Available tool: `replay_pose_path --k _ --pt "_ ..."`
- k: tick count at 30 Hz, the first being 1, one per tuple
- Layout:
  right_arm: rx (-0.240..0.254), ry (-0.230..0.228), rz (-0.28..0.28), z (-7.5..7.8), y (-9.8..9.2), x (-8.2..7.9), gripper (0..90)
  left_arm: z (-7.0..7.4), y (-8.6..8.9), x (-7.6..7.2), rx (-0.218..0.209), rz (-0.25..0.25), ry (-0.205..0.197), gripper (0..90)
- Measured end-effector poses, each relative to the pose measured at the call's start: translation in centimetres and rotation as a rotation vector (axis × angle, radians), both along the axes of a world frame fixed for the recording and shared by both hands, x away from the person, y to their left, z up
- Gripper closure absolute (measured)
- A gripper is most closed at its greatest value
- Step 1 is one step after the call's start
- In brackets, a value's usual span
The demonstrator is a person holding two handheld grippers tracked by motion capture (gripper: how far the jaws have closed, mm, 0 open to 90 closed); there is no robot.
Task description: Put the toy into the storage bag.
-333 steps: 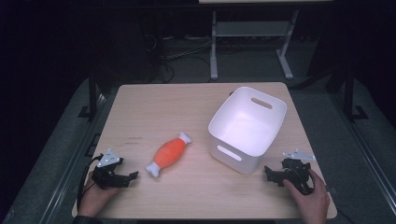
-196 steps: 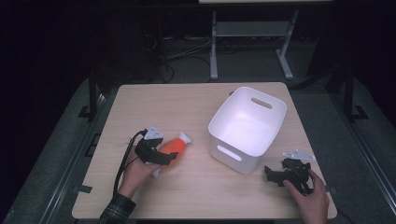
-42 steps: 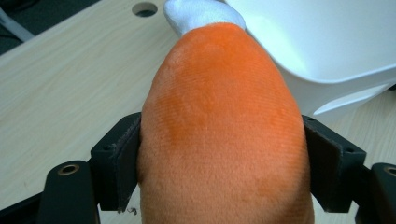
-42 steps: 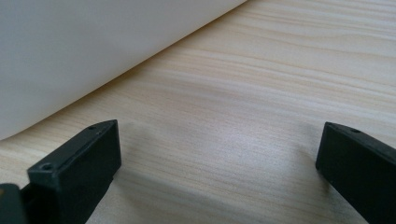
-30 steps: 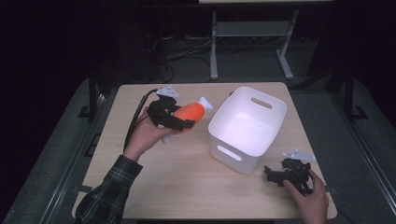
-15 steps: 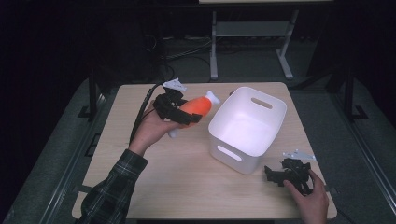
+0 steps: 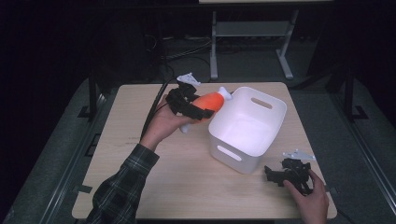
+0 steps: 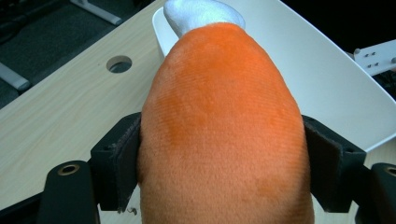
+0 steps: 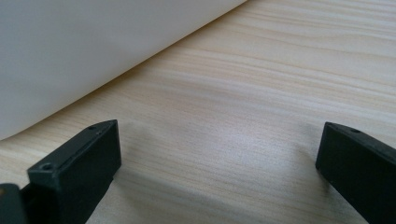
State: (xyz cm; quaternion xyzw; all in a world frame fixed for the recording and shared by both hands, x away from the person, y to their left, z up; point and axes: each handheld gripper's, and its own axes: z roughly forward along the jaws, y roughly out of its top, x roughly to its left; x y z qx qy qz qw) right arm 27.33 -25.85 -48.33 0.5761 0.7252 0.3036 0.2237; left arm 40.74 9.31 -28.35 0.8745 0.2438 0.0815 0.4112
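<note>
The orange plush toy [image 7: 208,102] is clamped in the left gripper [image 7: 192,108], lifted at the far-left rim of the white bin [image 7: 261,140]. Dropping it inside remains. The right gripper [image 7: 275,175], jaws spread and empty, rests near-right on the table [image 7: 140,177].

Toy [image 7: 210,101] left of bin [image 7: 247,128]; right gripper [image 7: 280,173] before bin.

Light falls from overhead onto the table [image 7: 140,186], leaving everything around it dark. The white bin [image 7: 247,126] glares slightly. Close-up gripper views are softly blurred.
</note>
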Motion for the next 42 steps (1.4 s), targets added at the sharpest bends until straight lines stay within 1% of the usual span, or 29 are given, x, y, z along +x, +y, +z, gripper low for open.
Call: replay_pose_path --k 3,8,9,10,14,16,17,20,24,25,26,28,31,33,34,38,39,42 --pt "0.000 0.000 0.000 0.0 0.0 0.0 0.0 0.0 -0.7 0.2 -0.010 0.000 0.003 22.6" --pt "0.000 0.000 0.000 0.0 0.0 0.0 0.0 -0.1 -1.9 0.5 -0.010 -0.010 0.011 22.6" --pt "0.000 0.000 0.000 0.0 0.0 0.0 0.0 -0.1 -1.9 0.5 -0.010 -0.010 0.011 22.6" --pt "-0.001 0.001 0.001 0.0 0.0 0.0 0.0 -0.1 -2.4 0.6 -0.008 -0.020 0.009 22.6" --pt "-0.001 0.000 0.000 0.0 0.0 0.0 0.0 -0.1 -3.4 0.9 -0.018 -0.023 0.020 22.6" --pt "-0.001 0.000 -0.001 0.0 0.0 0.0 0.0 -0.1 -4.0 1.0 -0.018 -0.027 0.019 22.6" --pt "-0.001 0.000 -0.001 0.0 0.0 0.0 0.0 -0.1 -4.0 1.0 -0.018 -0.027 0.019 22.6" --pt "-0.001 0.000 0.000 0.0 0.0 0.0 0.0 -0.3 -5.0 1.2 -0.020 -0.037 0.025 22.6" --pt "-0.001 0.000 -0.001 0.0 0.0 0.0 0.0 -0.6 -5.7 1.5 -0.025 -0.036 0.027 22.6" --pt "-0.001 0.000 -0.001 0.0 0.0 0.0 0.0 -0.6 -5.9 1.6 -0.017 -0.042 0.029 22.5" --pt "-0.001 0.000 -0.001 0.0 0.0 0.0 0.0 -0.7 -6.1 1.7 -0.025 -0.037 0.032 22.5" --pt "-0.001 0.000 -0.001 0.0 0.0 0.0 0.0 -0.8 -6.7 2.1 -0.021 -0.041 0.032 22.6" --pt "0.000 0.001 0.000 0.0 0.0 0.0 0.0 -1.0 -7.0 2.3 -0.028 -0.037 0.037 22.6" --pt "0.000 0.000 0.000 0.0 0.0 0.0 0.0 -1.3 -7.4 2.5 -0.028 -0.028 0.036 22.5" --pt "0.000 0.000 0.000 0.0 0.0 0.0 0.0 -1.4 -7.5 2.6 -0.018 -0.033 0.035 22.5" --pt "0.000 0.000 0.000 0.0 0.0 0.0 0.0 -1.9 -8.1 2.8 -0.019 -0.017 0.039 22.5" --pt "0.000 0.000 0.000 0.0 0.0 0.0 0.0 -2.0 -8.2 2.9 -0.016 -0.022 0.038 22.5" --pt "0.000 0.000 0.001 0.0 0.0 0.0 0.0 -2.3 -8.6 3.1 -0.022 -0.009 0.044 22.5"
